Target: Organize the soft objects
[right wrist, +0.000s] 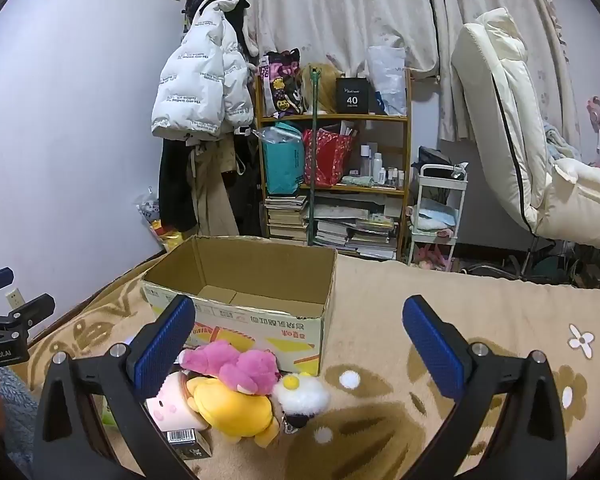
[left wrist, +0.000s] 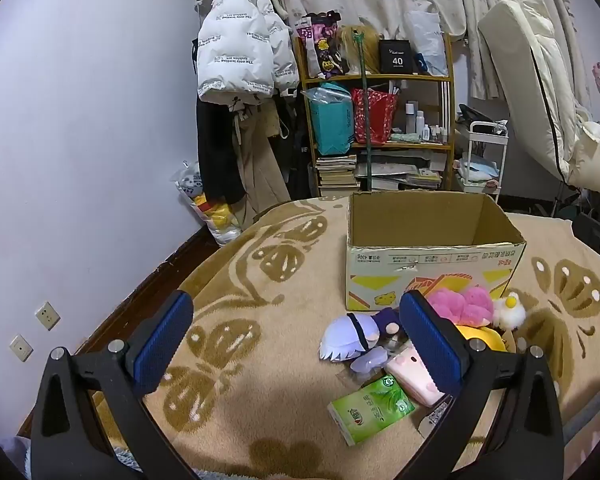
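Leftmost, the left gripper [left wrist: 296, 336] hovers released above a patterned blanket [left wrist: 240, 360], nothing between its blue pads. Beside it lie a pale-haired doll [left wrist: 348, 338], a green tissue pack [left wrist: 370, 408], and pink [right wrist: 236, 364], yellow [right wrist: 232, 410] and white [right wrist: 302, 394] plush toys, before an empty cardboard box [right wrist: 240, 284]. Rightmost, the right gripper [right wrist: 300, 344] is released too.

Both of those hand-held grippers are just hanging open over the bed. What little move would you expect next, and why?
Probably the right hand-held gripper dips toward the pink plush on top of the pile. Its jaws stand wide with nothing between them, the cardboard box right behind the toys looks empty, and the pink plush lies uppermost, on the yellow plush, so it seems easiest to lift first.
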`<state>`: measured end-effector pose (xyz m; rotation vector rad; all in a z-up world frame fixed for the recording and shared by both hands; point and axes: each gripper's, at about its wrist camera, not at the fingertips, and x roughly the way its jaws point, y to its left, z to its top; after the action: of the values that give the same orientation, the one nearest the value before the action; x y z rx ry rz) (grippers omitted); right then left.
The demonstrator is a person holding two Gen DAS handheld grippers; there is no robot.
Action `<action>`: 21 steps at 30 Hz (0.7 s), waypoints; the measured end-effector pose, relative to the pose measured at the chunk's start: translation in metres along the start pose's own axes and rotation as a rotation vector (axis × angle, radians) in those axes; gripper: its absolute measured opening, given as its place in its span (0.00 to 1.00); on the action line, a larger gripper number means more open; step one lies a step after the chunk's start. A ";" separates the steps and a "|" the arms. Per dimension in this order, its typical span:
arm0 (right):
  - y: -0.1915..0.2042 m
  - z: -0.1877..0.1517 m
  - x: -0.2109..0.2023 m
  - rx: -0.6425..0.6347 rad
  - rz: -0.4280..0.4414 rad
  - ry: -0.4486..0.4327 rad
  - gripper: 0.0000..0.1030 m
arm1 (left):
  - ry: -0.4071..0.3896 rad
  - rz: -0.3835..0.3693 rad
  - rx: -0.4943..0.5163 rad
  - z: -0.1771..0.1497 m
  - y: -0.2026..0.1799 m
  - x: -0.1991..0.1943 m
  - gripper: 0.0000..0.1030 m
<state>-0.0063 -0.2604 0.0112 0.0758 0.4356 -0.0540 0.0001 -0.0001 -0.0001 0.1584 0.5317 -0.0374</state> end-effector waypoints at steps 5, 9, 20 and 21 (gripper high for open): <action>0.000 -0.001 0.000 -0.003 -0.003 0.005 1.00 | -0.003 -0.001 -0.001 0.000 0.000 0.000 0.99; 0.000 -0.001 0.001 -0.007 -0.004 0.006 1.00 | -0.004 0.000 -0.002 0.000 0.000 0.000 0.99; 0.000 -0.001 0.001 -0.006 -0.007 0.006 1.00 | -0.005 -0.002 0.000 0.000 0.001 0.001 0.99; 0.000 -0.002 0.001 -0.006 -0.007 0.006 1.00 | -0.005 -0.003 0.000 0.000 0.001 0.000 0.99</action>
<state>-0.0058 -0.2603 0.0093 0.0691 0.4420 -0.0594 0.0005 0.0008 -0.0003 0.1574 0.5266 -0.0409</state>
